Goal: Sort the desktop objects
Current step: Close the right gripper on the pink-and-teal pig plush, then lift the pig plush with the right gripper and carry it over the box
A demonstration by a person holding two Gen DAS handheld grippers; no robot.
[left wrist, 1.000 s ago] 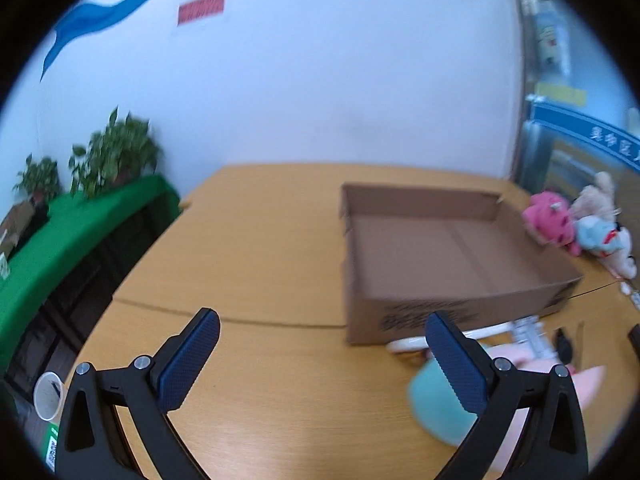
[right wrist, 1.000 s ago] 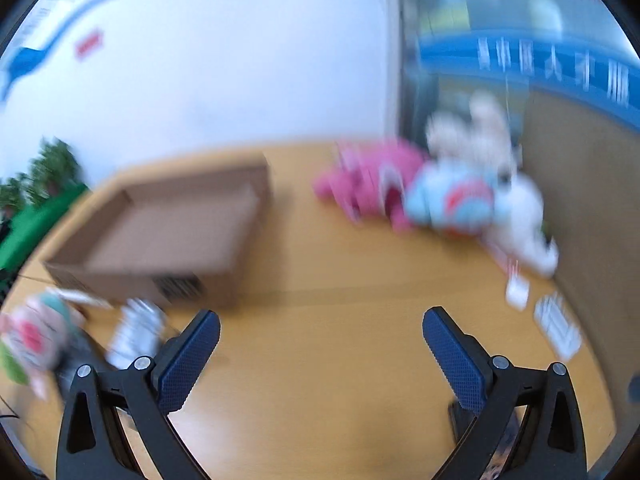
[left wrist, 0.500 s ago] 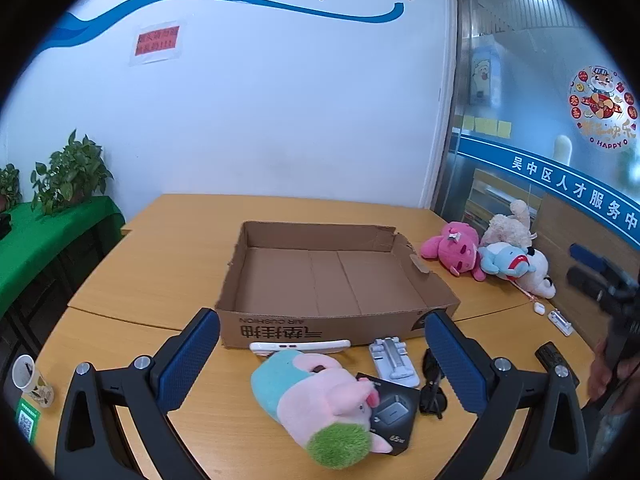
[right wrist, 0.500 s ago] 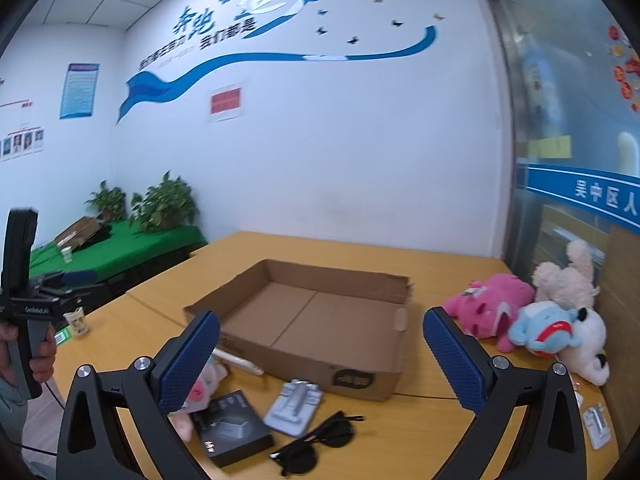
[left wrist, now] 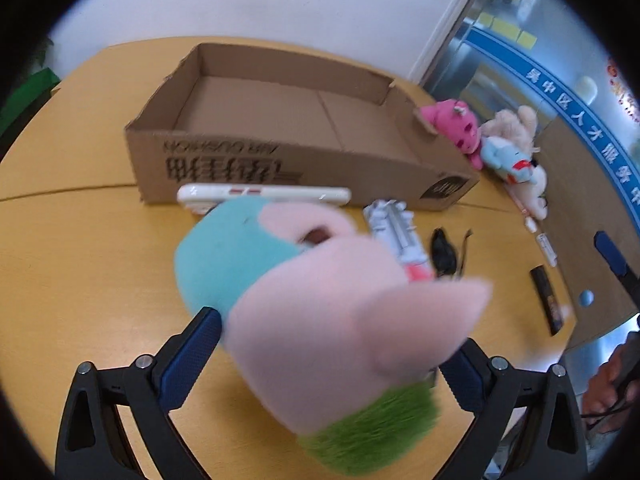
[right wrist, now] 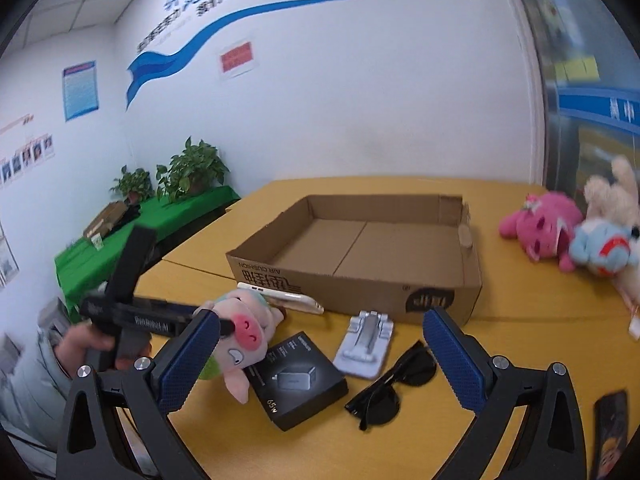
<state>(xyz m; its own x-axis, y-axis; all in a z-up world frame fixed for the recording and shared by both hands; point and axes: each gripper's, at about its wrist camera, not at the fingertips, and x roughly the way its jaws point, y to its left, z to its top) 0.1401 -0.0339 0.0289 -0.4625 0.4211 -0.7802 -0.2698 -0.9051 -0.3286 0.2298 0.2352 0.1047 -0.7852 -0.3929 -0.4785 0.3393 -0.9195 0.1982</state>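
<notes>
Item: left gripper [left wrist: 328, 364]. Jaws stood wide to either side of the pig plush toy [left wrist: 320, 304], which filled the space between them; the picture was blurred there, so it looked as though the pads had not yet pressed in, though contact could not be ruled out.

Item: right gripper [right wrist: 320, 354]. Jaws stood wide apart with nothing between them, raised above the surface [right wrist: 400, 440].

Item: cardboard box [right wrist: 360, 240]. Lay ahead of both grippers, open-topped, nothing in it.

Items awaiting sorting, all outside the box:
- pig plush toy, ahead and to the left of the right gripper, lying on the surface.
- black charger box [right wrist: 296, 380], just ahead of the right gripper, touching the plush.
- white phone stand [right wrist: 366, 342], ahead, between the charger box and the cardboard box.
- sunglasses [right wrist: 394, 388], near the right finger.
- white slim case [left wrist: 264, 194], against the near wall of the cardboard box.
- dark phone [right wrist: 610, 424], to the far right of the right gripper.

Also present: three soft toys [right wrist: 568, 232], far right, beyond the box.

Progress, as judged: nothing sorted so far; the plush appeared first in line, everything else remaining.
</notes>
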